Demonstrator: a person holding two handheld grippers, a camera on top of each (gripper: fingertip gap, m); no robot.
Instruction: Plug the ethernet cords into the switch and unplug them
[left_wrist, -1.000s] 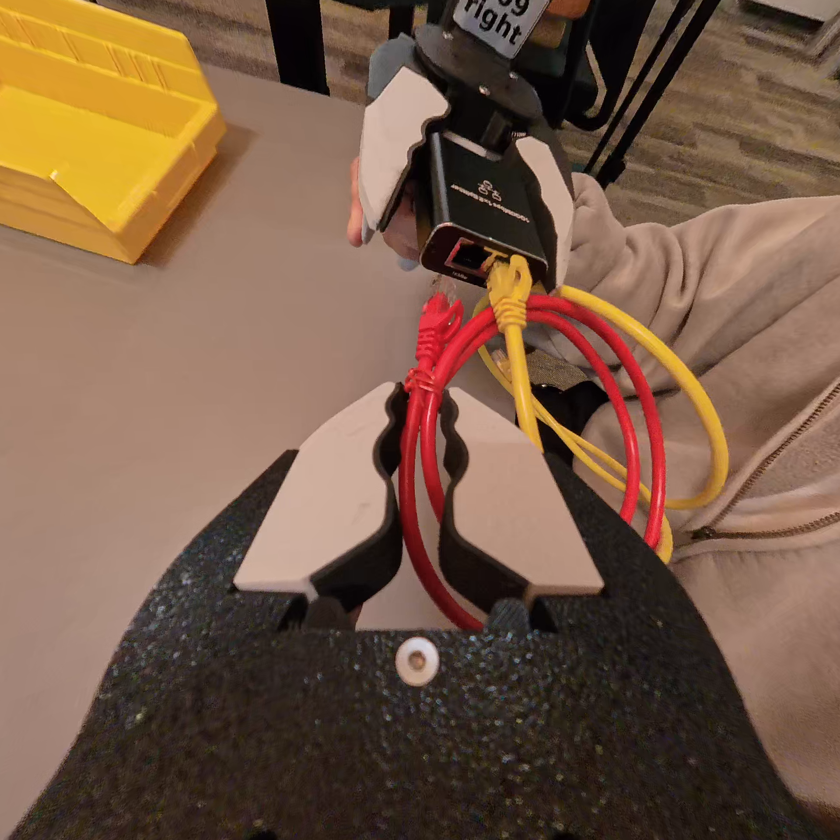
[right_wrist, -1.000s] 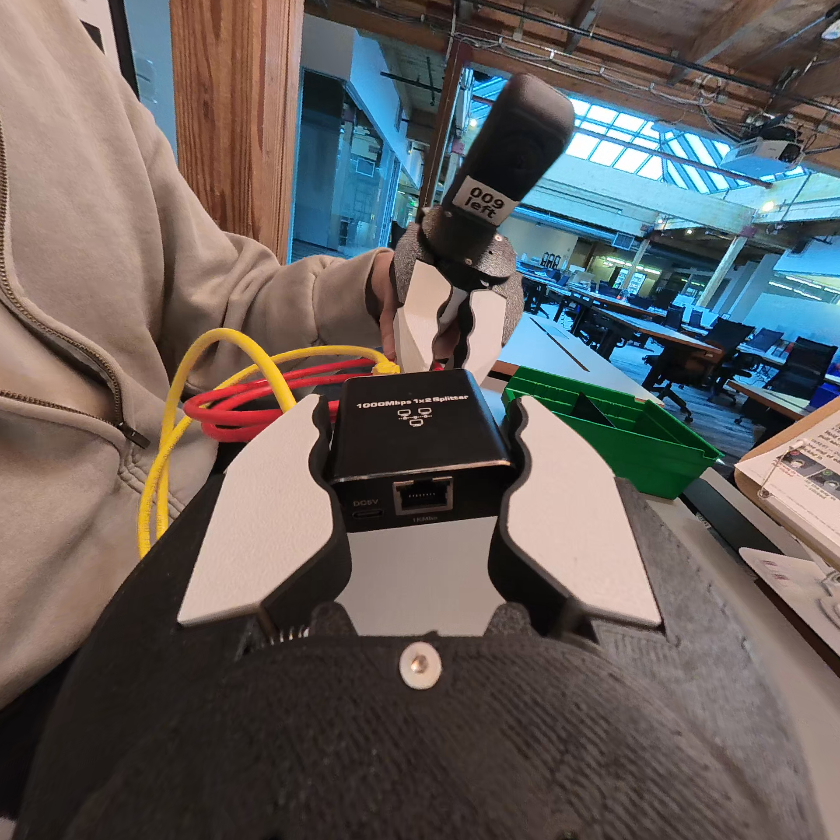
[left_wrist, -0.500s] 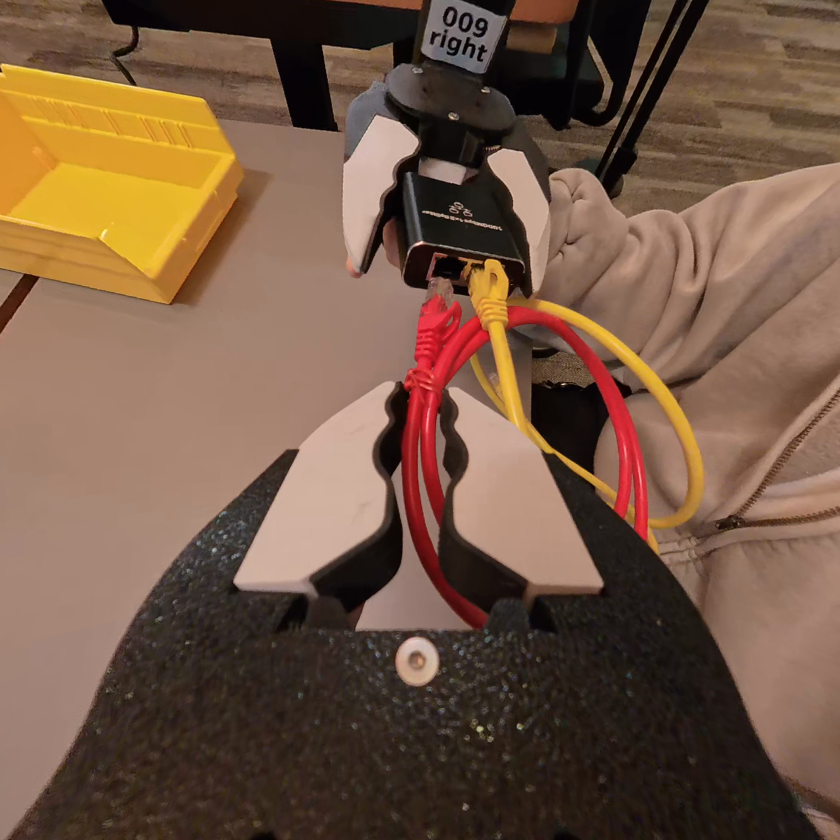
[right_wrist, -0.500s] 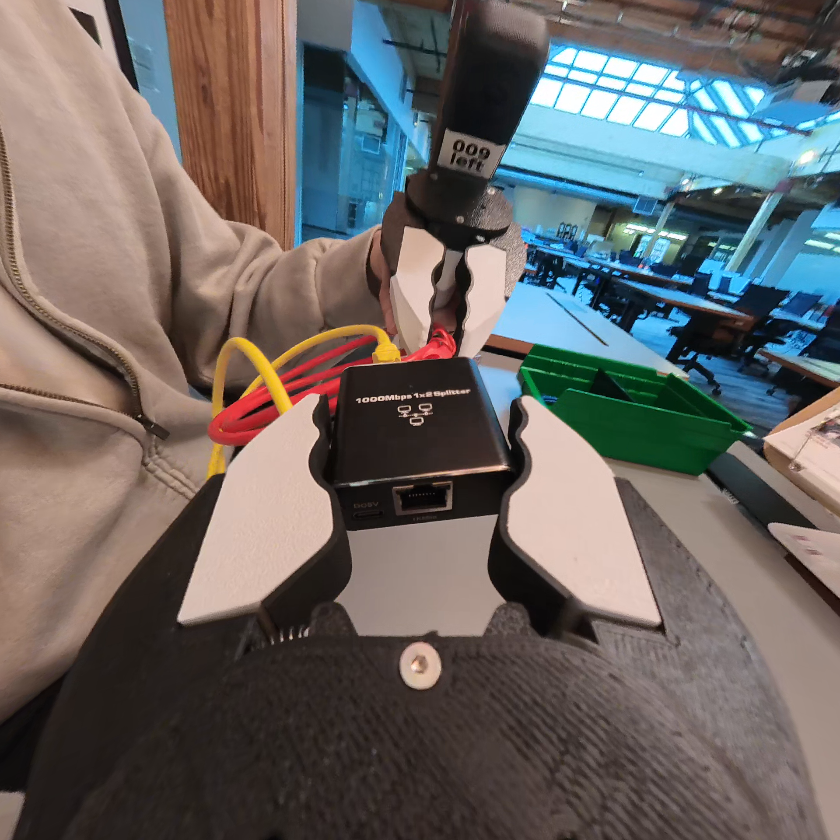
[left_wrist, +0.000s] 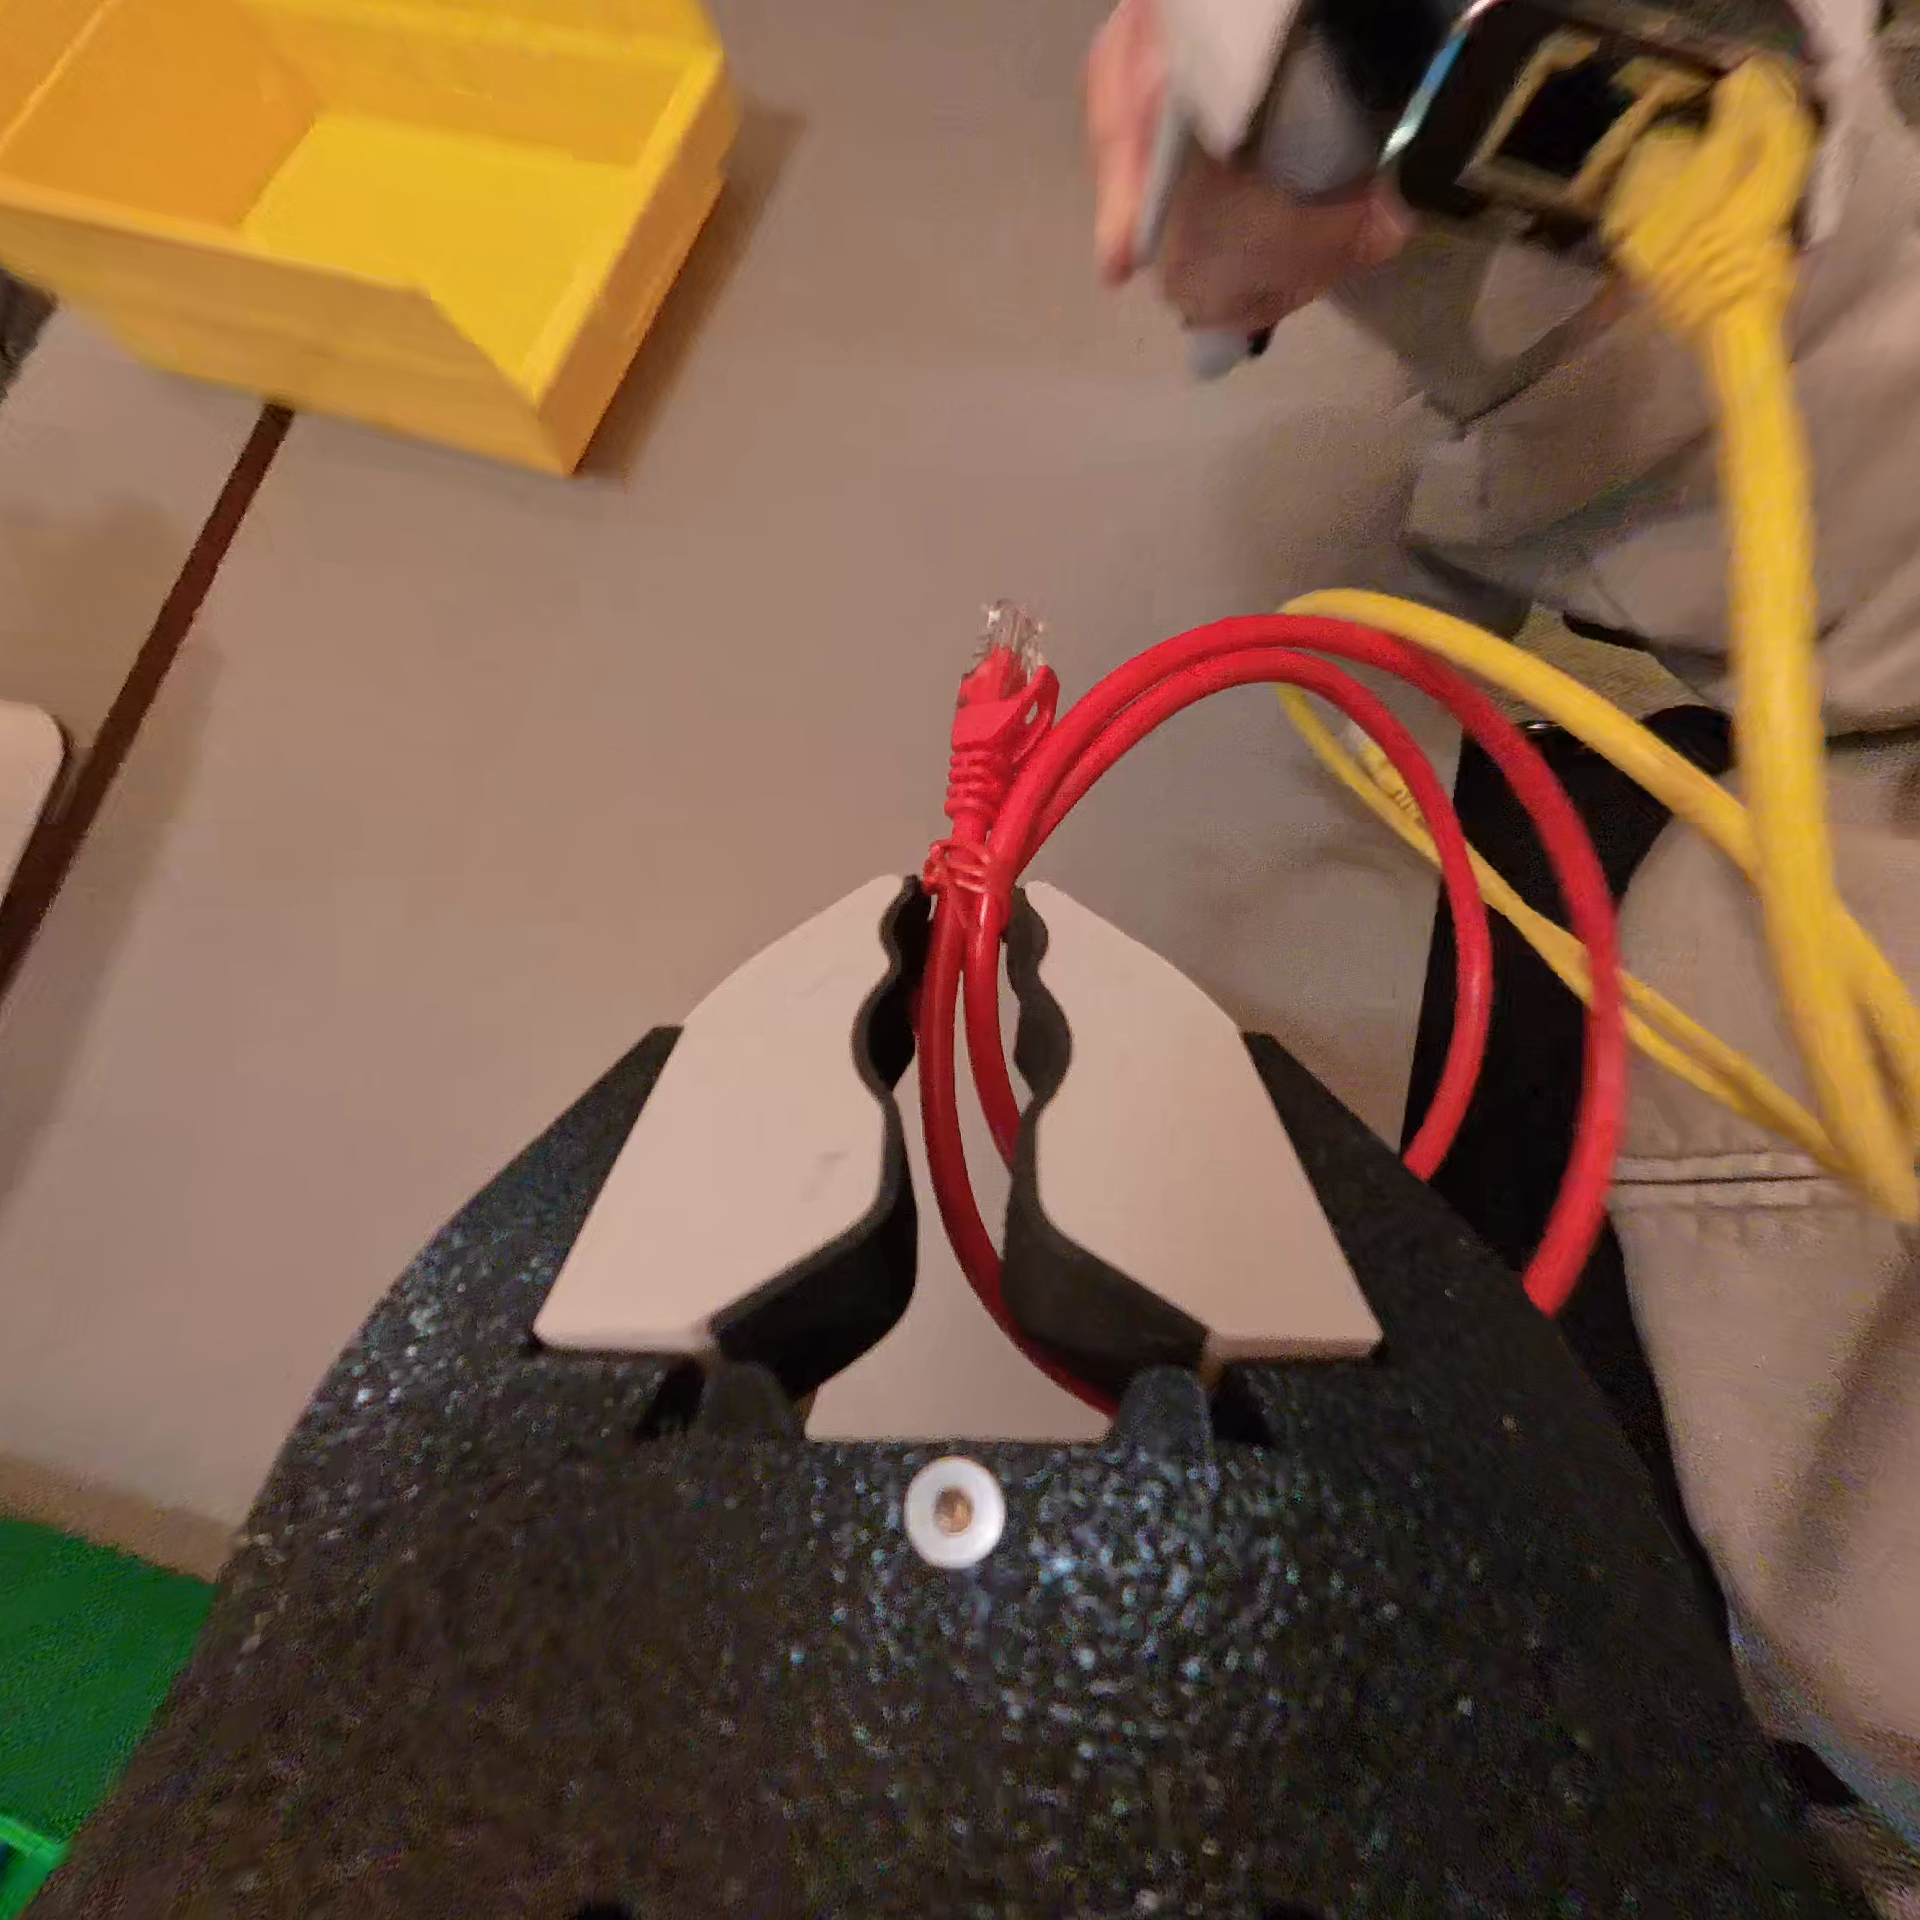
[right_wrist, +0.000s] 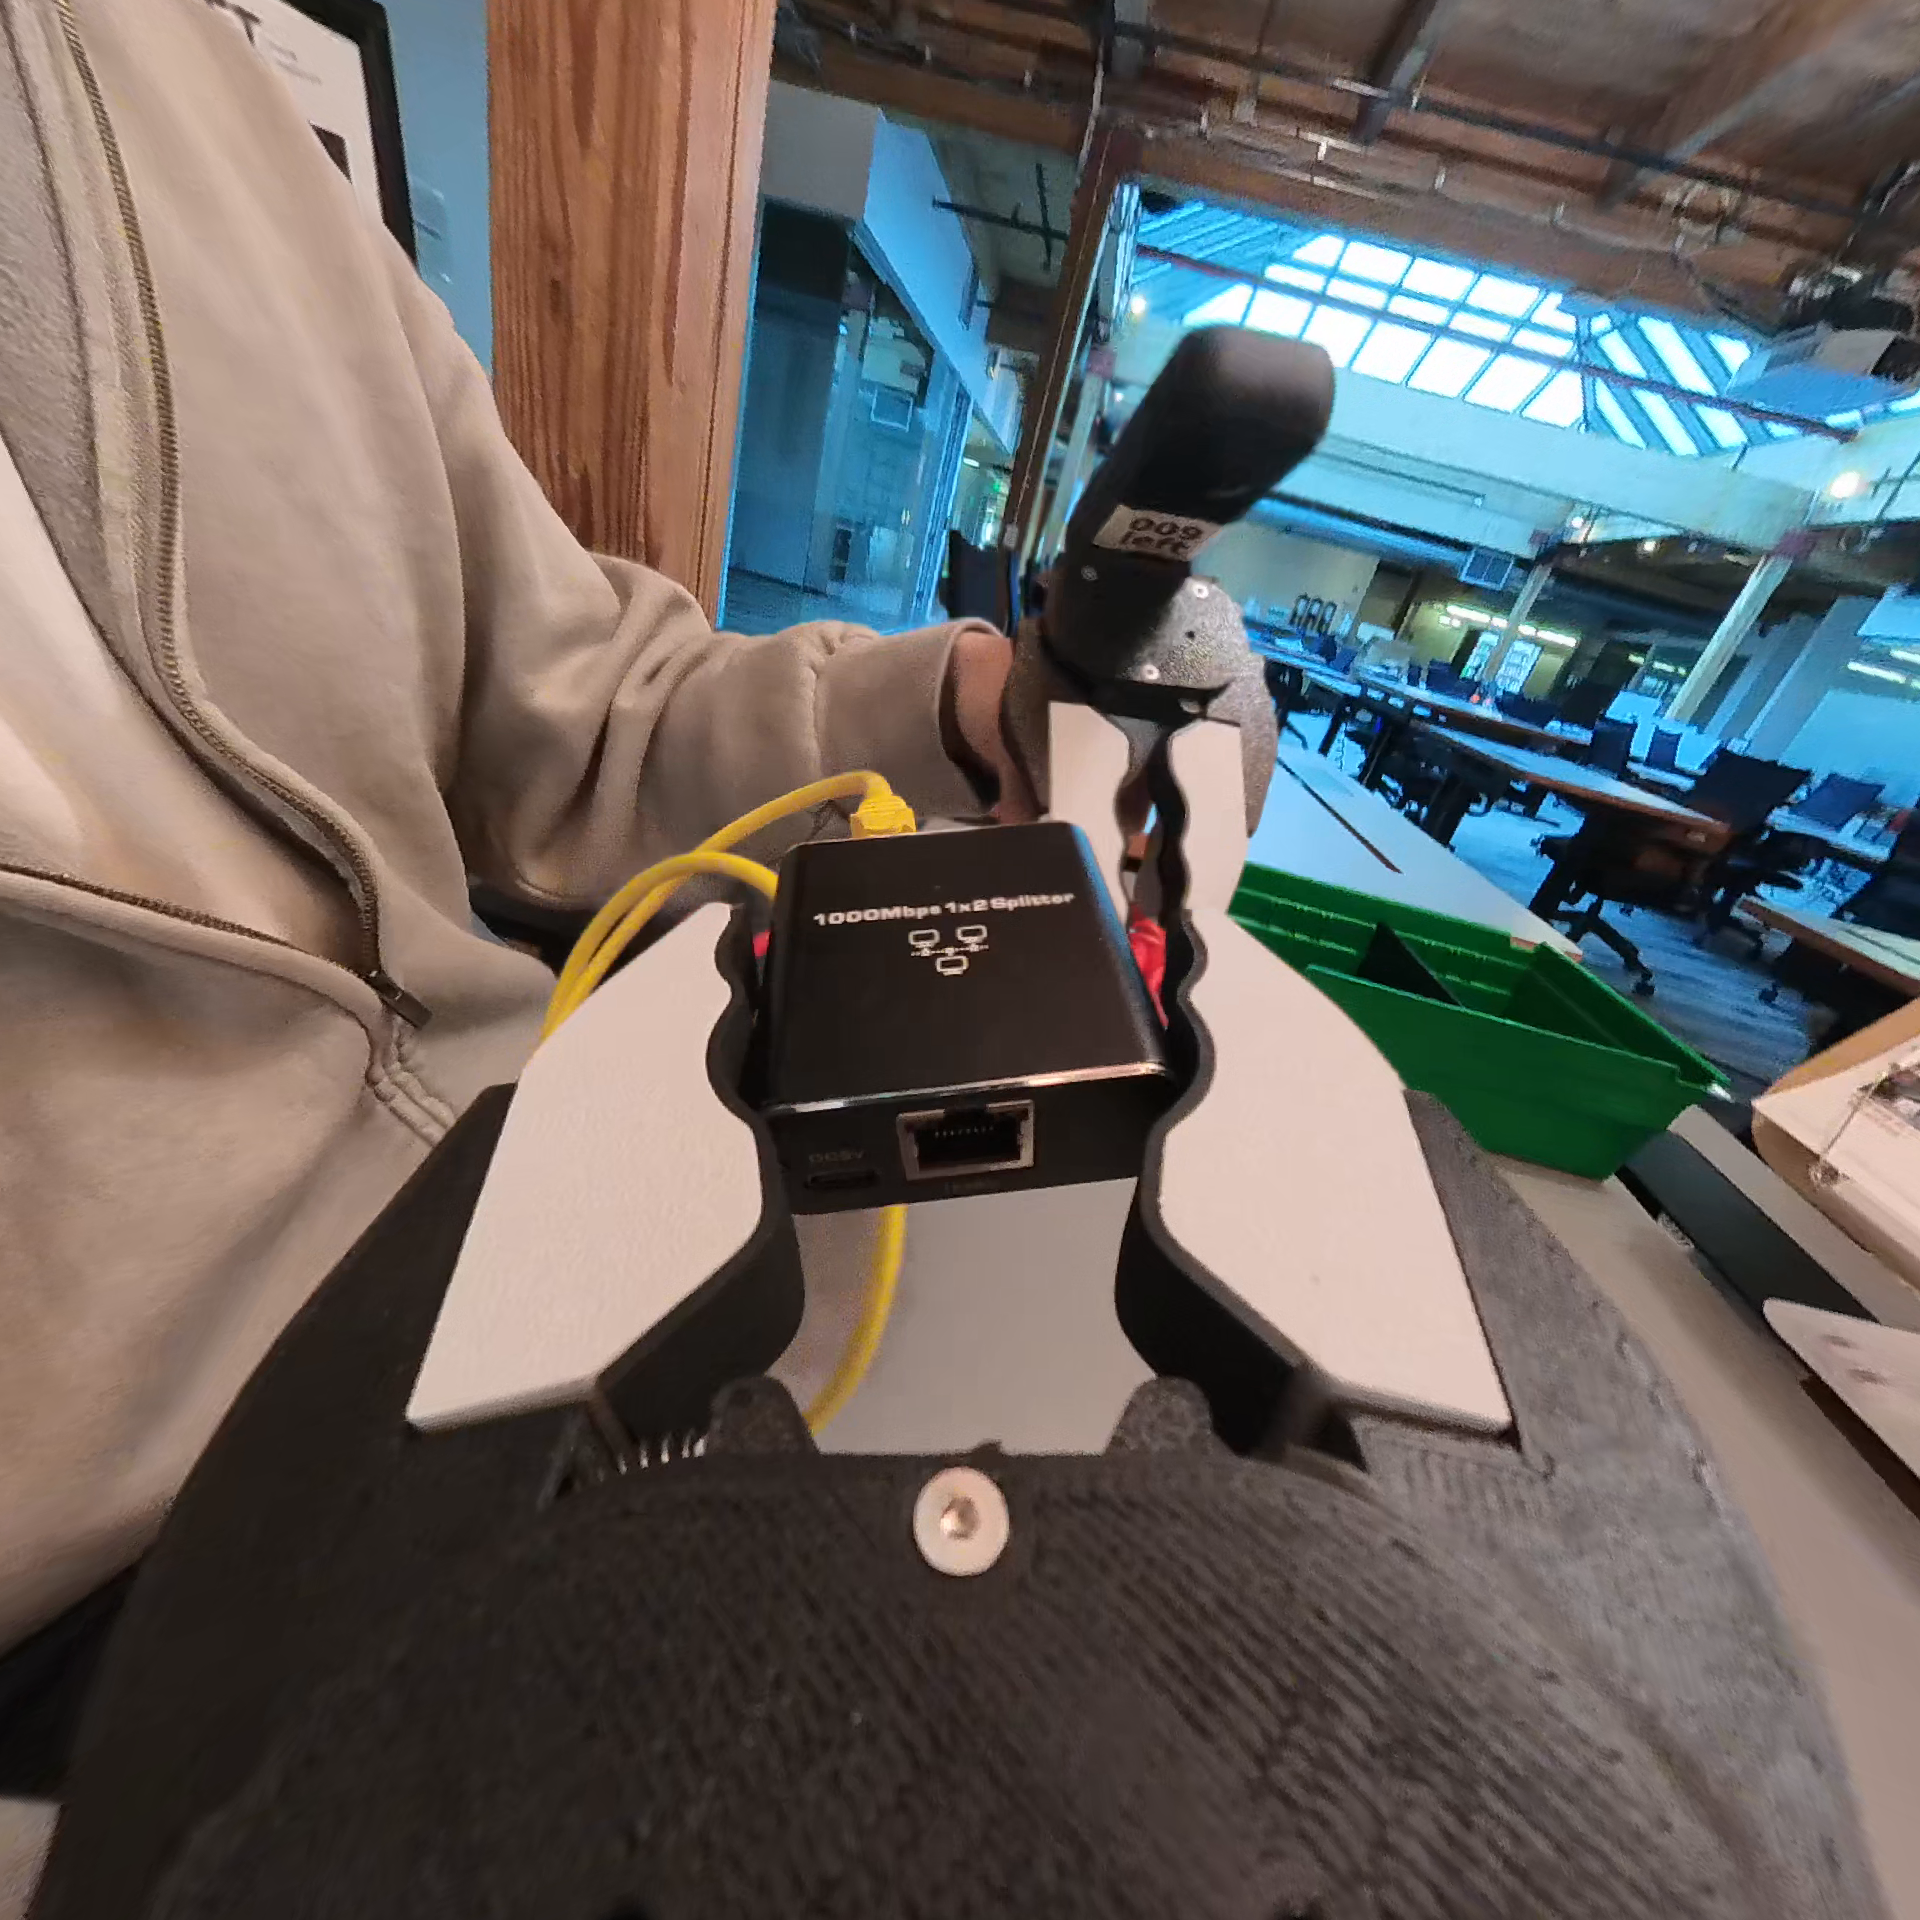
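Grey-brown tabletop (left_wrist: 520, 727) fills the left wrist view, with a yellow bin (left_wrist: 343, 197) at its far left corner and a green bin (right_wrist: 1475, 1029) on the table's other side in the right wrist view; behind that lies a large open office with skylights.

The left gripper (left_wrist: 961, 894) has its jaws drawn narrow on the red ethernet cord (left_wrist: 1351, 665) — the two strands of its coil run down between the fingers, and the wire tie sits right at the tips. The red plug (left_wrist: 1003, 686) stands up just beyond the fingertips, free in the air, well apart from the switch (left_wrist: 1538, 125) at the upper right of that view.

The right gripper (right_wrist: 961, 935) clamps the black switch (right_wrist: 956, 966) by its sides, the box lying lengthwise between the jaws with one empty port facing the camera. The yellow ethernet cord (left_wrist: 1756, 468) is plugged into the far end of the switch — its loop hangs down against the person's beige sleeve (right_wrist: 623, 707). The port beside it looks empty, though the view is blurred there.
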